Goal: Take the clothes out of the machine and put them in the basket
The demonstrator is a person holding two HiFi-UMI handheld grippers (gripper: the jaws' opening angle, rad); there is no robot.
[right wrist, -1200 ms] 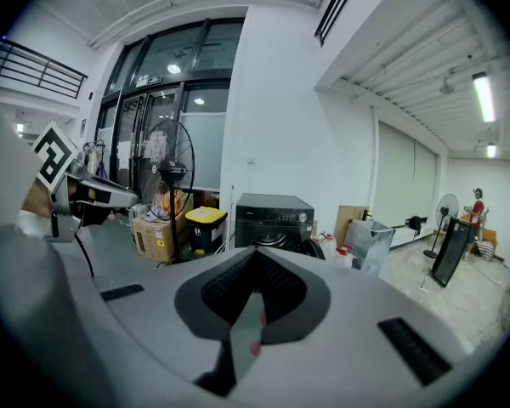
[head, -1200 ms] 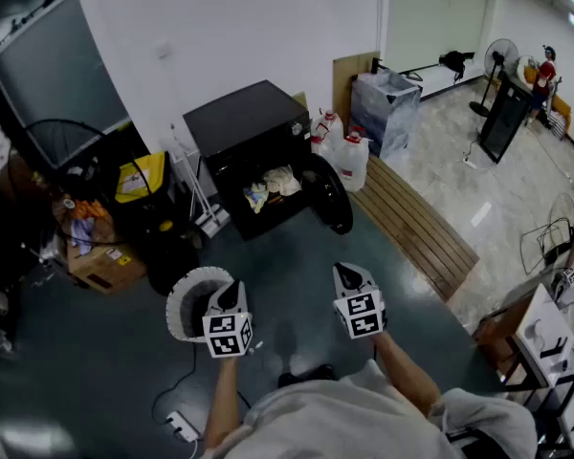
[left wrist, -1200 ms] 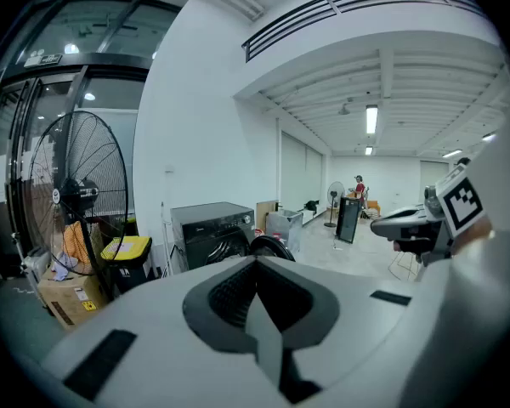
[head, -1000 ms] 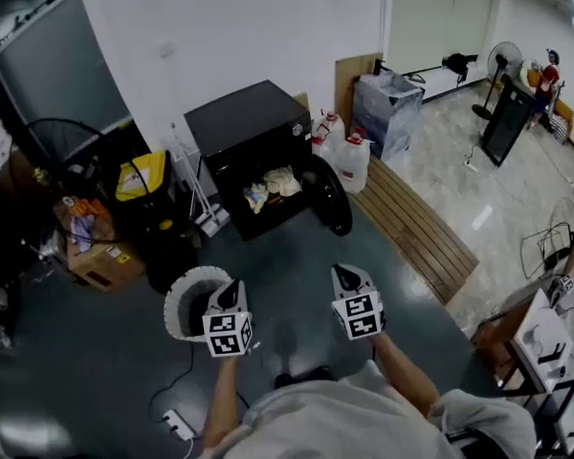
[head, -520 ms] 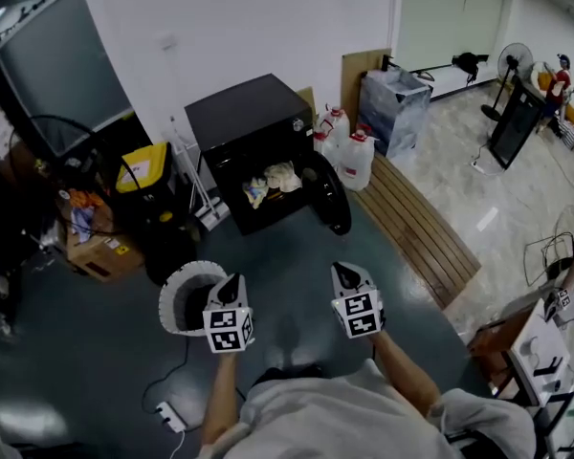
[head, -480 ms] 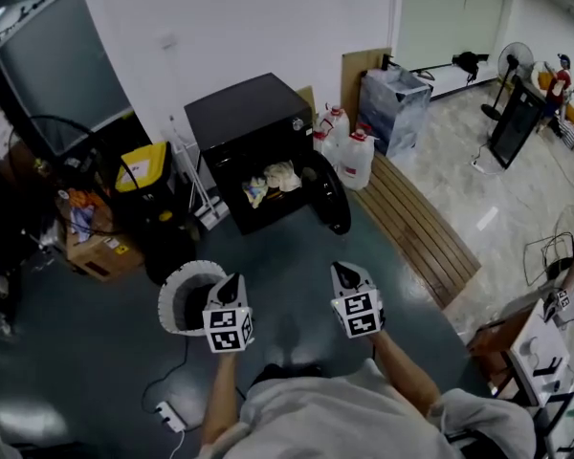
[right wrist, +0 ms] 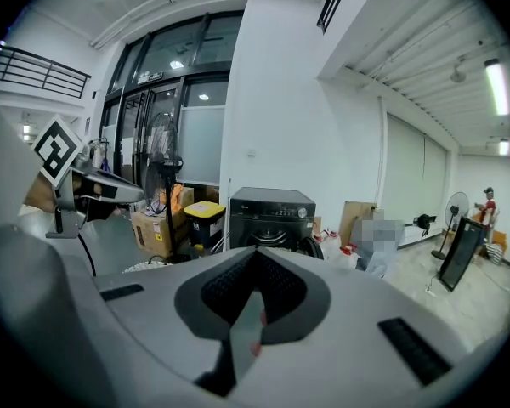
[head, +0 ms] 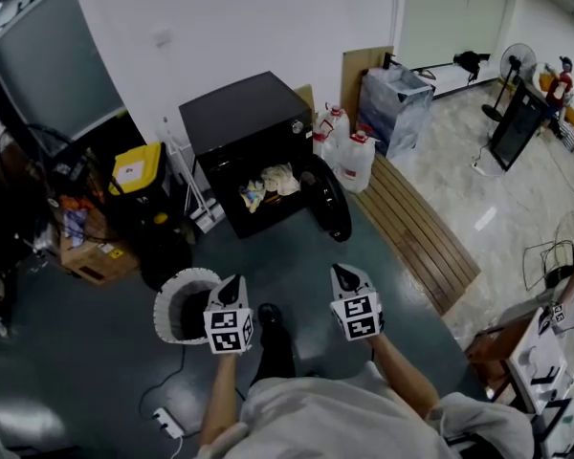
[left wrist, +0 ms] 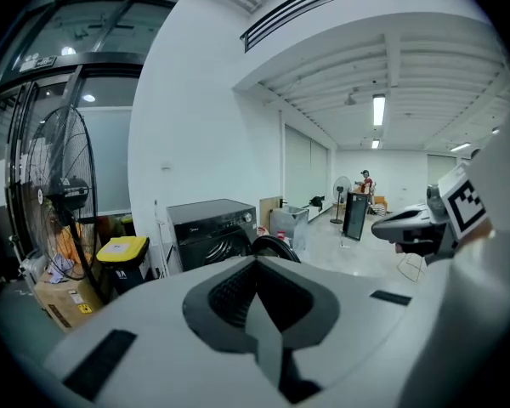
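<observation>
The black washing machine (head: 244, 122) stands against the white wall with its round door (head: 327, 197) swung open to the right. Light-coloured clothes (head: 264, 184) lie in its drum. The white slatted basket (head: 168, 295) sits on the dark floor in front of it, to the left. My left gripper (head: 233, 283) hovers at the basket's right rim, shut and holding nothing. My right gripper (head: 339, 272) is level with it further right, also shut and holding nothing. Both point toward the machine (left wrist: 211, 228) (right wrist: 270, 215), still well short of it.
A yellow-lidded bin (head: 137, 170) and a cardboard box (head: 84, 256) stand left of the machine, water jugs (head: 350, 157) and a wrapped crate (head: 390, 108) right of it. A wooden slat platform (head: 416, 226) runs along the right. A power strip (head: 166, 422) and my shoe (head: 273, 338) are on the floor.
Both grippers have moved a little forward toward the machine along with me. The basket now lies closer beside the left gripper, and my shoe has come into view between the arms.
</observation>
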